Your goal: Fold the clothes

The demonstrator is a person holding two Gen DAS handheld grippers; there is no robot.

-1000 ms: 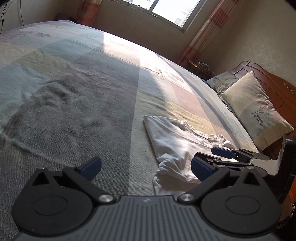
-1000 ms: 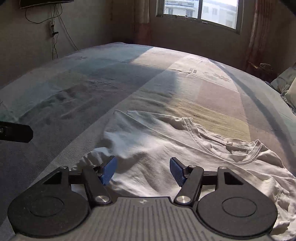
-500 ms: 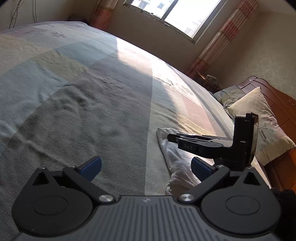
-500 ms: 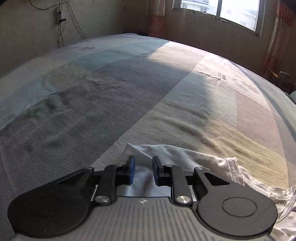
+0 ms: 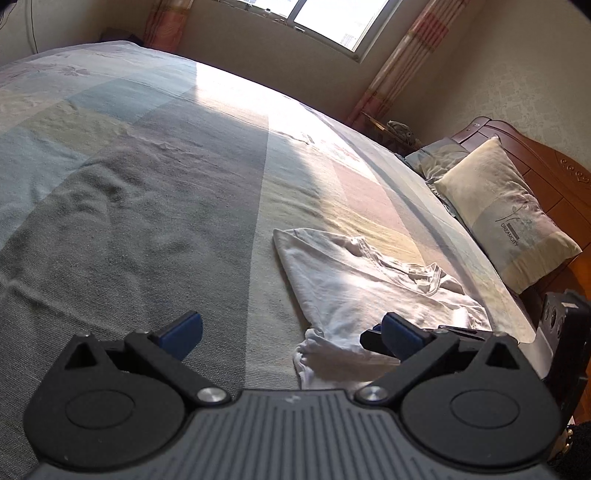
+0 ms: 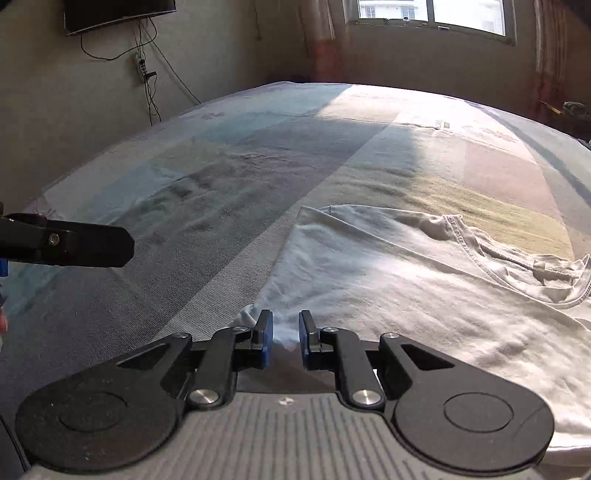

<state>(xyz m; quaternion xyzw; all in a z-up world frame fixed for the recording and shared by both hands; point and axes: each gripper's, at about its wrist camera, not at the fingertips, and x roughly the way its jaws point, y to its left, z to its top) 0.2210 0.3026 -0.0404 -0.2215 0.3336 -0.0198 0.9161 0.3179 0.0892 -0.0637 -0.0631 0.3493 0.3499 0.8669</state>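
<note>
On the near right part of the bed (image 5: 155,192), a white T-shirt (image 5: 354,280) lies partly doubled over itself: one straight folded edge runs along its left side, the ribbed neckline (image 6: 491,254) sits rumpled toward the far right, and a bunched sleeve or corner (image 5: 314,350) trails at the near edge. The cloth is thin, light and limp; judged from its creases, it will sag and drag rather than hold any shape, and a pinch on a single layer would likely pull that layer away from the one below. A hemmed edge or a corner, where the layers stack, looks the soundest place to take hold; the neckline seam is firmer but off-centre.

The right gripper (image 6: 285,343) sits low over the near left edge of the shirt, its blue pads drawn close with a narrow gap; white cloth shows in that gap, yet whether it is truly pinched cannot be told. The left gripper (image 5: 291,332) stands wide apart, holding nothing, above the bedspread just left of the bunched corner. Whether the doubled state marks a fold in progress or a loose heap awaiting spreading is not settled here.

Beyond lie two pillows (image 5: 506,214), a wooden headboard (image 5: 546,162) and a sunlit window (image 6: 432,14).
</note>
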